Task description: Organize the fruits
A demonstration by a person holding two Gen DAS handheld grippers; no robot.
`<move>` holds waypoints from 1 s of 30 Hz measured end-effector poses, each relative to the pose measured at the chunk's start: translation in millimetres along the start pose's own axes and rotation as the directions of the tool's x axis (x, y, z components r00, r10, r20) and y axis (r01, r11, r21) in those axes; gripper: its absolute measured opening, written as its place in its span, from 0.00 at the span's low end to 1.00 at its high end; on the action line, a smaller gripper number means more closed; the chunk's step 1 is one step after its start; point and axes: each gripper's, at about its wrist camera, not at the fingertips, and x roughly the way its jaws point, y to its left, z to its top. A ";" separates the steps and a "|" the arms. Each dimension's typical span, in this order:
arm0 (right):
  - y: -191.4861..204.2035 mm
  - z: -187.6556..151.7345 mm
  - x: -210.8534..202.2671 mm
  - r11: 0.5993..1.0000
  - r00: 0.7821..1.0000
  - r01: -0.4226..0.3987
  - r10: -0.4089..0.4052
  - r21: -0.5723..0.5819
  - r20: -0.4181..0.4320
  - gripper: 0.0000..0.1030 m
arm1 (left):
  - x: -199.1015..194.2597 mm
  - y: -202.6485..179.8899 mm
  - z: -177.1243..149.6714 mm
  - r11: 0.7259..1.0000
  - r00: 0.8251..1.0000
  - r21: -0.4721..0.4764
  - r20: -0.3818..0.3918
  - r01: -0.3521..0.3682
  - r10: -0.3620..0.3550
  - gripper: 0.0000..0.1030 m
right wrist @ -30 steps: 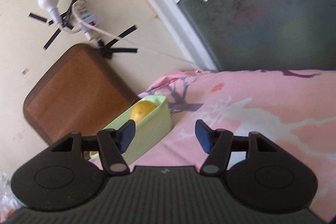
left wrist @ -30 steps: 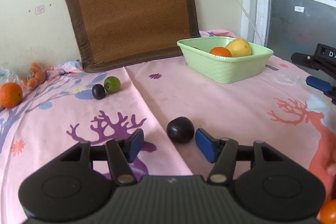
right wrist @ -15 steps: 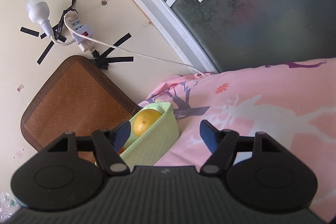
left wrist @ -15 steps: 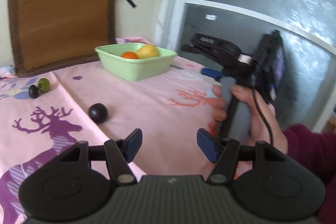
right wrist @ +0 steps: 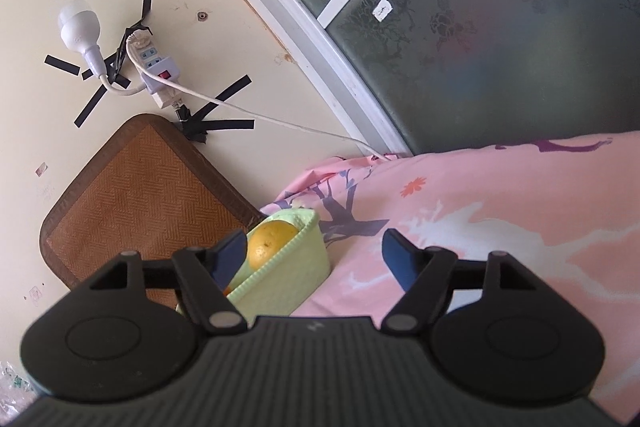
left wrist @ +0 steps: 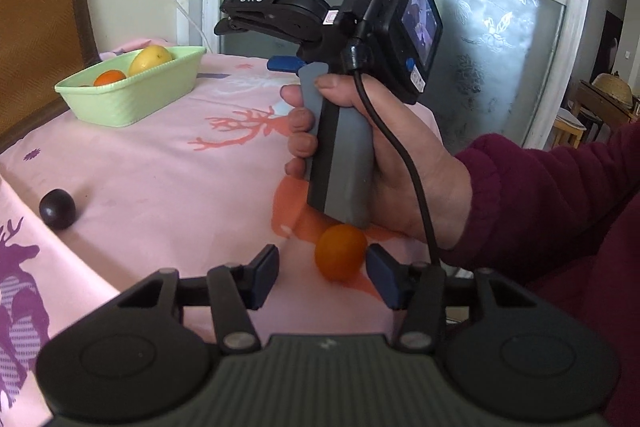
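Covering the table is a pink cloth printed with deer, and it fills most of the left wrist view. Big in frame, the person's right hand grips the grey handle of the right claw, whose blue pads stand wide apart on nothing, tilted up toward the wall and window. Over to the left, the green basket sits on the cloth with a yellow fruit and an orange inside. Down low, the left claw is spread open around a small orange fruit lying on the cloth; the fruit sits hard up by the right-side pad, though contact is hard to call from here. Just behind it hangs the base of the grey handle. Smallest of all, a dark plum rests alone well to the left.
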 end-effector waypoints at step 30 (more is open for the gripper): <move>126.2 -81.4 8.3 0.615 0.703 -0.643 0.237 -0.456 -0.671 0.46 | -53.0 108.5 -23.6 0.781 0.813 -0.268 -0.016 -0.564 0.582 0.31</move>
